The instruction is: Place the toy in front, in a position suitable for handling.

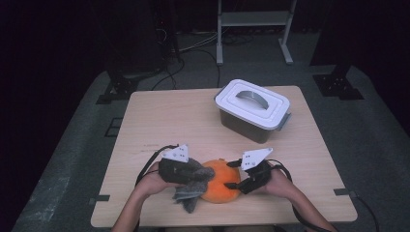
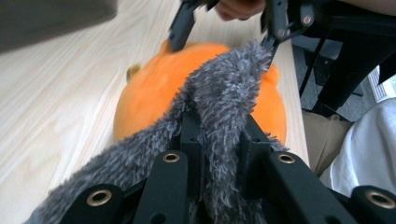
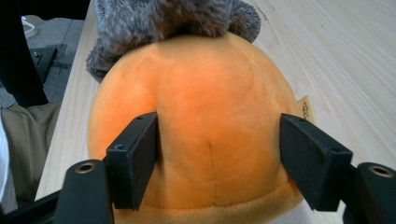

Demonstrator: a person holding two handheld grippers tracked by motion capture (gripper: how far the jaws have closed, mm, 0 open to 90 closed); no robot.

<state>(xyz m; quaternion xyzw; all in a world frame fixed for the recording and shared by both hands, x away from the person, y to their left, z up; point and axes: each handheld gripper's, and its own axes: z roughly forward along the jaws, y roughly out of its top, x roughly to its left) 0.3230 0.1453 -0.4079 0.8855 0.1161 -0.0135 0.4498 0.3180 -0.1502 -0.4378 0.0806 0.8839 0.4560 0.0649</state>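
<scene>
Left fingers point(image 2: 219, 140) pinching grey fur point(image 2: 224, 93); right fingers point(image 3: 219, 158) wide, straddling orange plush point(image 3: 201, 116), contact unclear.

Table point(image 1: 159, 121) evenly lit, surroundings dark; high view soft (perhaps low resolution).

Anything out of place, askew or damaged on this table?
Nothing stands out. The lidded box sits closed and upright, the orange plush and the grey furry piece look intact, and the table shows no spill.
</scene>
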